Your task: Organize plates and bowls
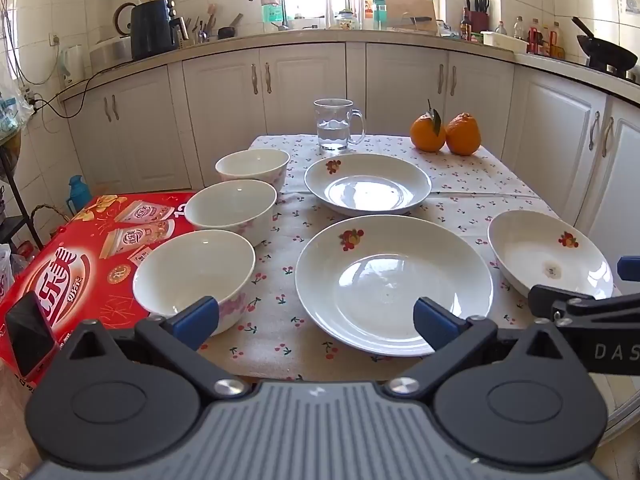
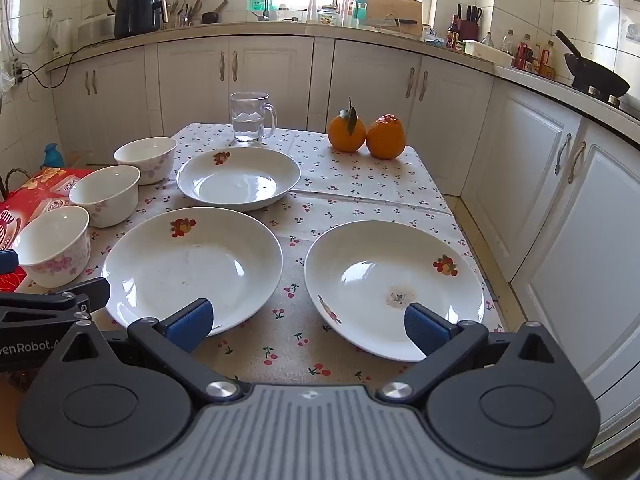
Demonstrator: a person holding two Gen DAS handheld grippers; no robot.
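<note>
Three white bowls with pink flowers stand in a row along the table's left side: near (image 1: 192,276) (image 2: 52,246), middle (image 1: 232,206) (image 2: 106,194), far (image 1: 253,164) (image 2: 146,156). Three white plates with fruit prints lie apart on the cloth: near centre (image 1: 394,284) (image 2: 192,266), far centre (image 1: 367,184) (image 2: 238,178), right (image 1: 548,254) (image 2: 394,284). My left gripper (image 1: 316,318) is open and empty at the front edge, between the near bowl and the centre plate. My right gripper (image 2: 310,322) is open and empty, between the centre and right plates.
A glass mug of water (image 1: 336,124) (image 2: 250,116) and two oranges (image 1: 444,130) (image 2: 366,132) stand at the table's far edge. A red carton (image 1: 80,264) lies left of the table. White cabinets (image 2: 540,200) run behind and to the right.
</note>
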